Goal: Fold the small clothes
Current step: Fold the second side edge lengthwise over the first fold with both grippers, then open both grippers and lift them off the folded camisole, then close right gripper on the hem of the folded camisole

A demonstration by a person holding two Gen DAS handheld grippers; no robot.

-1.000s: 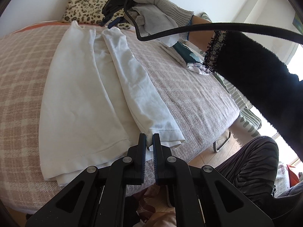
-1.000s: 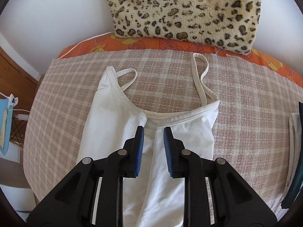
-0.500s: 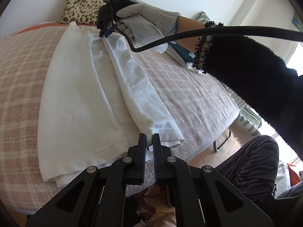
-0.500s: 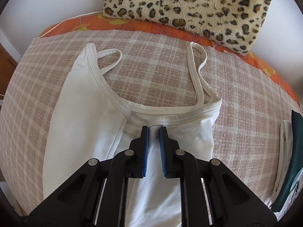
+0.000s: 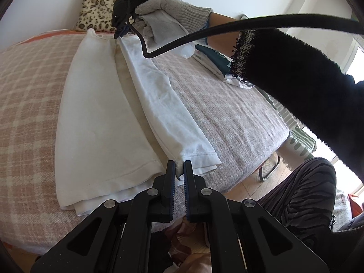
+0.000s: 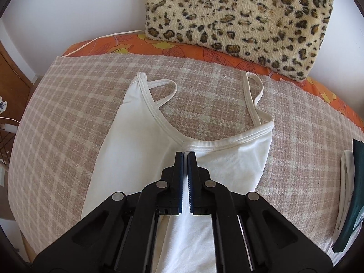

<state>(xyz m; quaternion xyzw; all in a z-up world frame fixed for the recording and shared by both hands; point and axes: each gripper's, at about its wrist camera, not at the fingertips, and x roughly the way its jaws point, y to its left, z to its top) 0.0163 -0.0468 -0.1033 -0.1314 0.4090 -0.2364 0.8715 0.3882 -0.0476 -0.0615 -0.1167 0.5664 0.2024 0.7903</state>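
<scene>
A white strappy camisole (image 5: 100,118) lies lengthwise on the plaid bed cover, its sides folded toward the middle. My left gripper (image 5: 179,167) is shut on the hem fold at the near end. My right gripper (image 6: 185,155) is shut on the neckline fold of the camisole (image 6: 141,150) at the far end; it also shows in the left wrist view (image 5: 120,31), held by a gloved hand. The two straps (image 6: 252,95) lie flat on the cover beyond the neckline.
A leopard-print cushion (image 6: 238,16) stands against the wall past the straps, on an orange floral sheet (image 6: 182,47). Folded clothes, white and dark teal (image 6: 355,195), lie at the right. The bed's edge (image 5: 250,177) drops to a wooden floor on the right.
My right gripper came down onto the neckline and closed on the fold. My left gripper stayed shut on the hem. The folded right side is now drawn tauter between the two.
</scene>
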